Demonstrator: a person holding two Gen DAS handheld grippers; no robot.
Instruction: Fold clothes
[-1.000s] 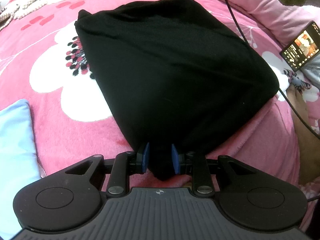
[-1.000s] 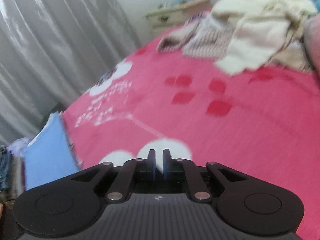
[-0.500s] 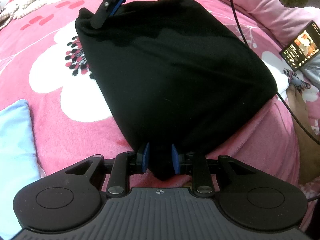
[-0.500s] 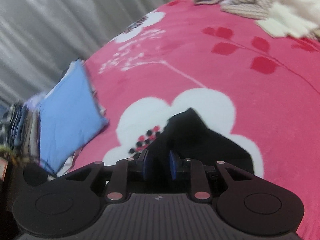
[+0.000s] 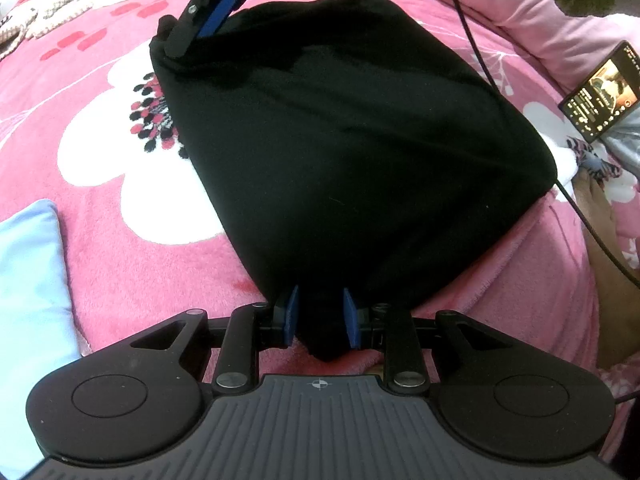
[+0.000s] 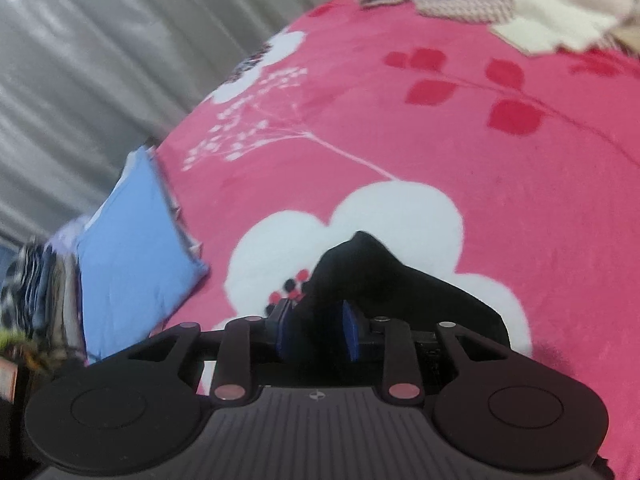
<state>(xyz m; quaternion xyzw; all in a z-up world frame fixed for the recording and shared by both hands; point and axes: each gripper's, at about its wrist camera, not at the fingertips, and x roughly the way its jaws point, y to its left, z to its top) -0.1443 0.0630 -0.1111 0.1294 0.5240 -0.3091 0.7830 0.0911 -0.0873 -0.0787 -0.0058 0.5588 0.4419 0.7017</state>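
Black garment (image 5: pixel 344 152), folded to a thick rectangle, lies flat on a pink blanket (image 5: pixel 100 272) w/ white flower print.

Left gripper (image 5: pixel 319 316) points steeply down at the garment's near corner. Its 2 blue pads (image 5: pixel 291 314) sit at a narrow gap w/ the corner bunched between them, pressing on the cloth, so it's gripping that corner. The rest of the garment spreads away ahead of this gripper.

Right gripper (image 6: pixel 316 330) is at the far corner, diagonally across from the left one; seen from the left wrist cam it comes in from above (image 5: pixel 200 28), tips down on the cloth. Its jaws have just been opening, now a moderate gap. A peak of black fabric stands between the blue pads and rises just ahead of them; can't tell if the pads press it.

Light blue folded cloth (image 6: pixel 132 248) lies left of both grippers. Phone (image 5: pixel 602 90) w/ lit screen sits far right of the left gripper. A black cable (image 5: pixel 476 52) runs over the garment's right side. Cream and striped clothes (image 6: pixel 500 4) are heaped well ahead of the right gripper.
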